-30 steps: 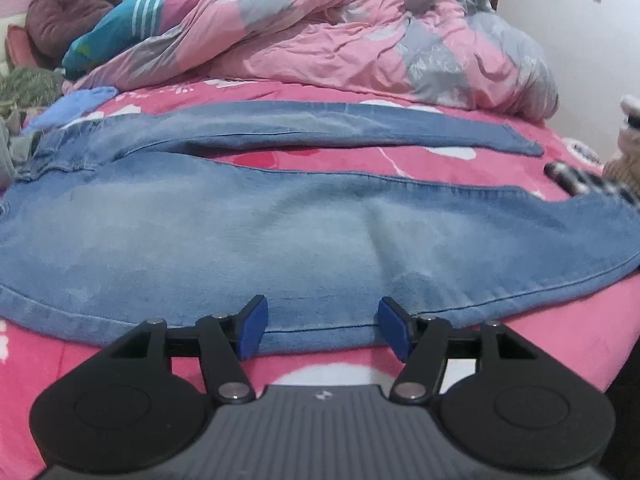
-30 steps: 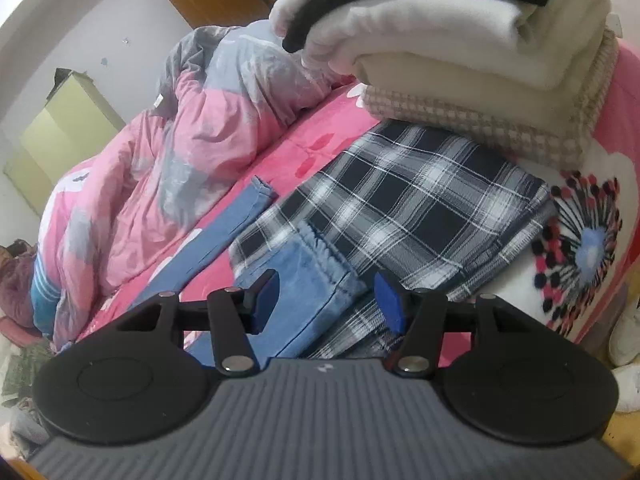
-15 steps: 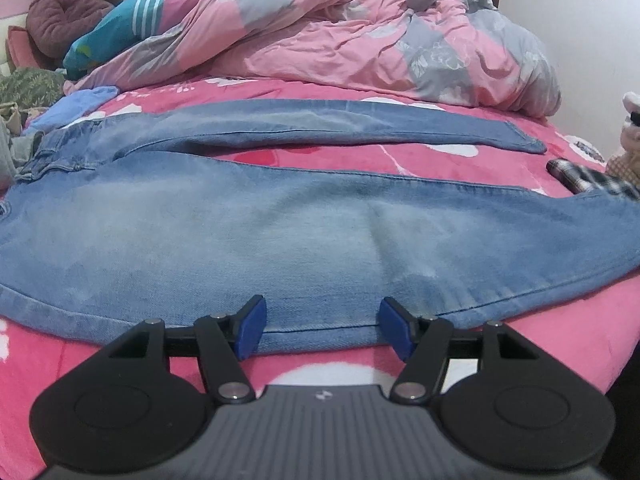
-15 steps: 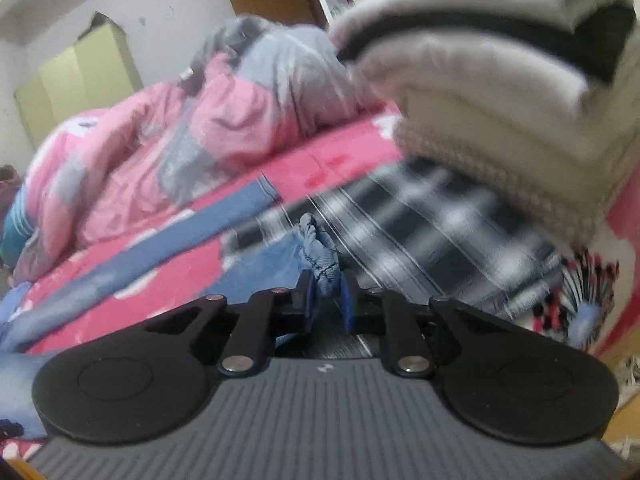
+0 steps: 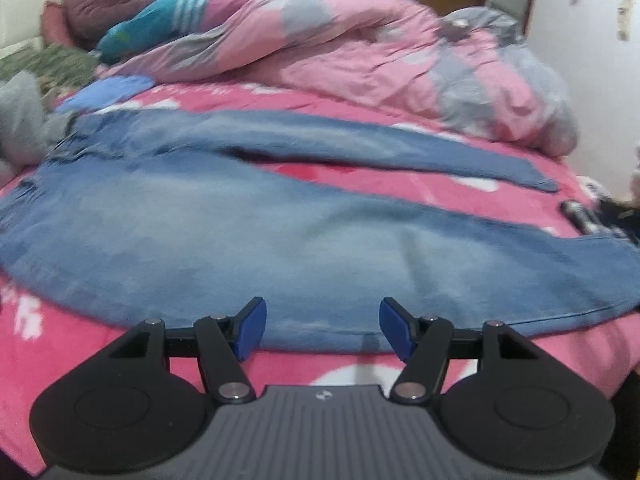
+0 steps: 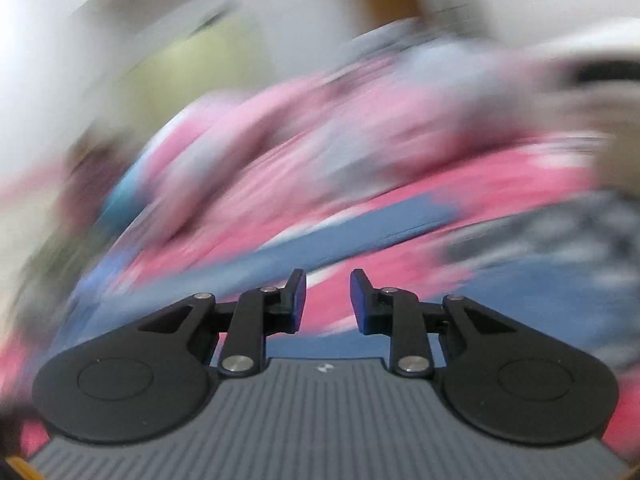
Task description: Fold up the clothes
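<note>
Jeans (image 5: 248,216) lie spread flat across our pink bedsheet (image 5: 100,344), near leg in front, far leg toward the rumpled quilt (image 5: 360,52). Our left gripper (image 5: 320,326) hovers released at the near hem, nothing between its pads. Our right gripper (image 6: 328,300) is opening, empty, in a heavily blurred view.

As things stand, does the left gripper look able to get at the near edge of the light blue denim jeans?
Probably yes. The left gripper has its jaws apart with nothing between them, and the light blue denim jeans lie flat on the pink bedsheet, their near hem uncovered just ahead.
</note>
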A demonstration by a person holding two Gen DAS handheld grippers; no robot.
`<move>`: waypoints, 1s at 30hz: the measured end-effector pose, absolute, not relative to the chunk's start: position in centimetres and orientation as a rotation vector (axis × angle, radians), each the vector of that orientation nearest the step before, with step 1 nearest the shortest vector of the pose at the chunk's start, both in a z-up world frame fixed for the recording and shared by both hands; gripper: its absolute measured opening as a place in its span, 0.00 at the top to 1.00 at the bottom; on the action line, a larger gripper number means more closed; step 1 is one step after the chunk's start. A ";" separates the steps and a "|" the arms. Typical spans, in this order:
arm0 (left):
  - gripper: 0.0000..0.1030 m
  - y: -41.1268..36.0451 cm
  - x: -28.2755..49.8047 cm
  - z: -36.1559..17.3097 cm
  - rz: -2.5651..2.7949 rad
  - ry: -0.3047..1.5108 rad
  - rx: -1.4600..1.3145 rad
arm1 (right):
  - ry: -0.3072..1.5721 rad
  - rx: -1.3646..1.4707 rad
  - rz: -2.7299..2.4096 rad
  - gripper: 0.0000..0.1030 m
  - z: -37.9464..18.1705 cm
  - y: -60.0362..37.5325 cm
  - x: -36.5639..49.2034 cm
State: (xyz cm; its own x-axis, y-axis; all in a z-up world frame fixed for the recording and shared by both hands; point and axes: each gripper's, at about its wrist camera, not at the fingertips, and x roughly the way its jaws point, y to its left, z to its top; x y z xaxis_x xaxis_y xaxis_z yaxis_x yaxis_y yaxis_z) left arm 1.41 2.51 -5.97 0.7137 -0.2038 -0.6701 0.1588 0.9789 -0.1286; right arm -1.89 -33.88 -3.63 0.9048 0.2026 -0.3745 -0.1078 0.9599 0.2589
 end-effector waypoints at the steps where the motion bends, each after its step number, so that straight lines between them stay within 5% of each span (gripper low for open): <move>1: 0.38 2.7 1.5 -6.1 -0.193 0.758 -0.063 | 0.454 0.157 0.244 0.77 -4.3 -30.2 -0.4; 5: 0.38 3.3 1.8 -6.4 -0.180 0.774 -0.073 | 0.524 -0.142 0.440 0.79 -7.3 -19.0 2.6; 9: 0.38 3.6 1.9 -6.7 -0.191 0.773 -0.087 | 0.566 -0.228 0.451 0.80 -9.6 -19.3 2.3; 17: 0.33 4.0 1.8 -7.1 -0.232 0.761 -0.089 | 0.641 0.125 -0.024 0.75 -8.0 -37.5 -2.3; 27: 0.30 4.2 1.8 -7.0 -0.229 0.785 -0.102 | 0.600 0.145 0.142 0.75 -7.6 -33.1 2.4; 30: 0.30 4.4 1.7 -7.1 -0.232 0.785 -0.097 | 0.637 0.314 0.045 0.91 -9.0 -38.4 5.1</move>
